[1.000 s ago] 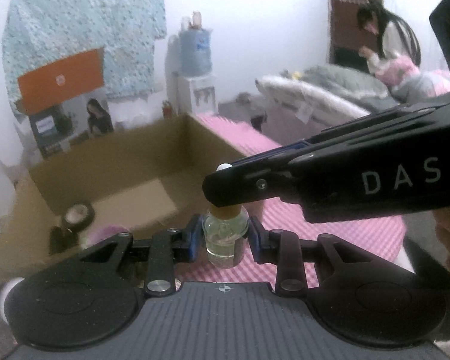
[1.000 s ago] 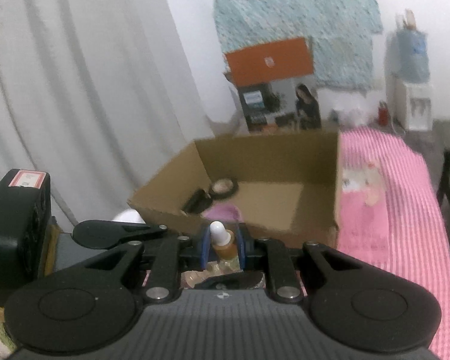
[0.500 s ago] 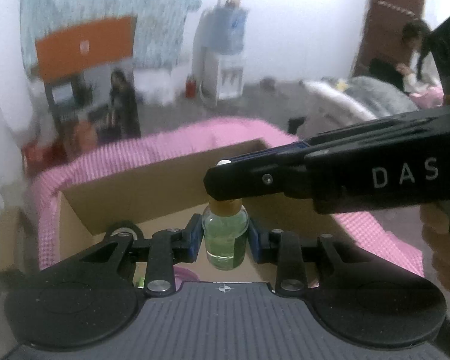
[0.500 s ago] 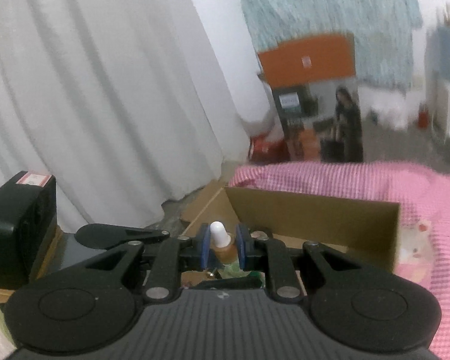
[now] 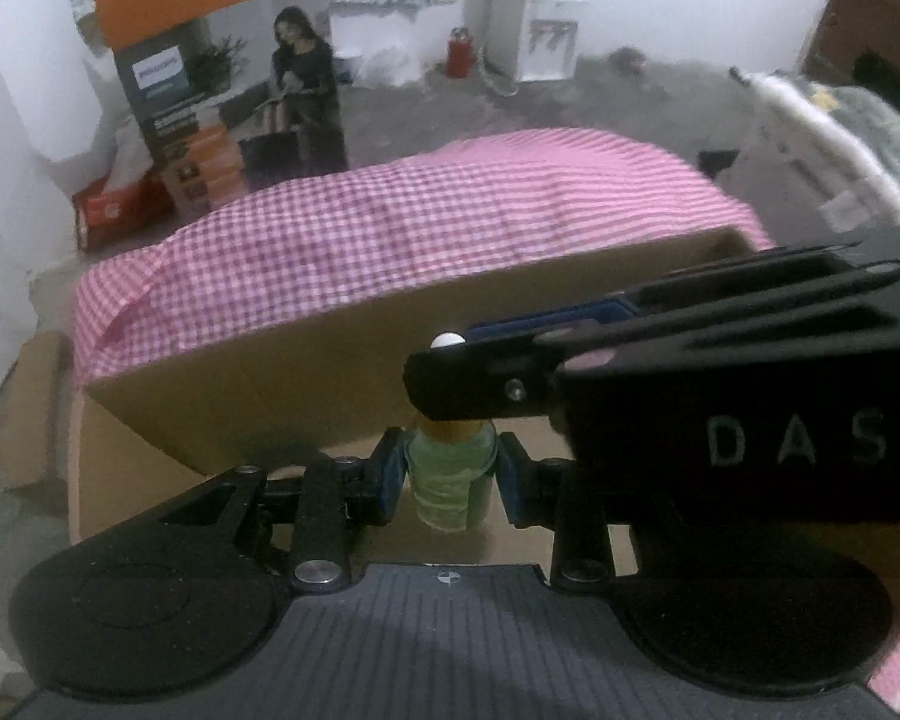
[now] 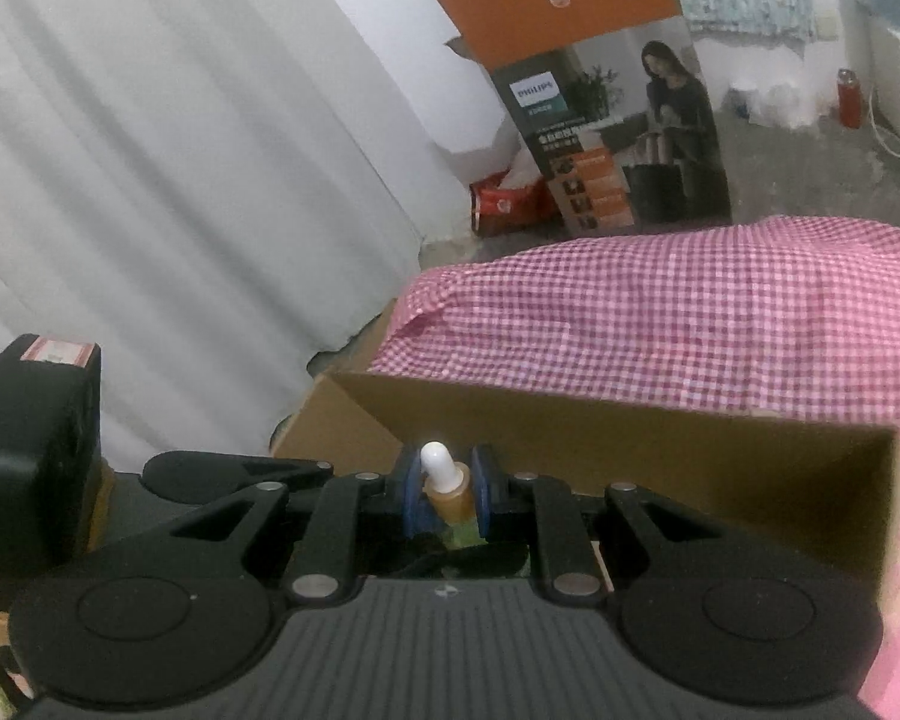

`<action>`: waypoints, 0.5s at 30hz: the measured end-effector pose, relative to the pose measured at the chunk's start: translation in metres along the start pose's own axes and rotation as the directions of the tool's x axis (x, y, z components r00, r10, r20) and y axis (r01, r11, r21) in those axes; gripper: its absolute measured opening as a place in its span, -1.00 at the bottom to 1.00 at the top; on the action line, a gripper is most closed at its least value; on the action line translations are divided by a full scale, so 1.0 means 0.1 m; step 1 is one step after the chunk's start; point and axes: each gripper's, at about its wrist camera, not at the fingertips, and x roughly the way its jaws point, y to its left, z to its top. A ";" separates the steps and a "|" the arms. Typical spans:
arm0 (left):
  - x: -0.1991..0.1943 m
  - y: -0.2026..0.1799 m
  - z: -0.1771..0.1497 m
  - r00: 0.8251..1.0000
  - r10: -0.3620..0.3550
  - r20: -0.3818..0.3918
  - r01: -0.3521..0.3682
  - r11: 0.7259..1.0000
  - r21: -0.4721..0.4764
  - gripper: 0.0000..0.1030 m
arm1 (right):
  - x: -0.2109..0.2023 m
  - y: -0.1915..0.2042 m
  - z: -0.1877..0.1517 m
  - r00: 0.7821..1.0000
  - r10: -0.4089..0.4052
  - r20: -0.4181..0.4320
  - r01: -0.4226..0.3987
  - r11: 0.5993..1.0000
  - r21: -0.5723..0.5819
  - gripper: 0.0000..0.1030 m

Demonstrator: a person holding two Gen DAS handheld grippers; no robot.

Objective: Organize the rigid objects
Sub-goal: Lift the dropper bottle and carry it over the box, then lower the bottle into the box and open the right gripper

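Pink-and-white gingham cloth (image 5: 426,222) covers the surface behind the open brown cardboard box (image 5: 342,360). Small clear glass dropper bottle (image 5: 450,480) with white bulb hangs above the box's near edge. Left gripper (image 5: 450,477) clamps its body; right gripper (image 6: 447,495) clamps its amber neck.

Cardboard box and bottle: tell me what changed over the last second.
Both grippers carried the bottle in over the cardboard box; its far wall now looms close and the items inside have dropped from view. Unchanged: the left gripper clamps the bottle's body, the right gripper its neck.
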 end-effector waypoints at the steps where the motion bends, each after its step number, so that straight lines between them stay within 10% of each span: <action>1: 0.05 0.01 0.02 1.000 0.009 -0.009 -0.009 1.000 -0.001 -0.39 | 0.06 -0.03 0.02 1.000 0.001 -0.006 -0.001 1.000 0.002 -0.61; 11: 0.25 0.12 0.04 0.997 0.002 -0.080 -0.005 0.999 -0.036 -0.36 | 0.39 -0.05 0.01 0.998 -0.021 -0.052 0.019 0.999 -0.048 -0.61; 15: 0.15 0.08 0.06 0.998 0.007 -0.070 -0.009 1.000 -0.026 -0.04 | 0.37 0.00 0.02 0.998 -0.025 -0.056 0.022 0.998 -0.061 -0.58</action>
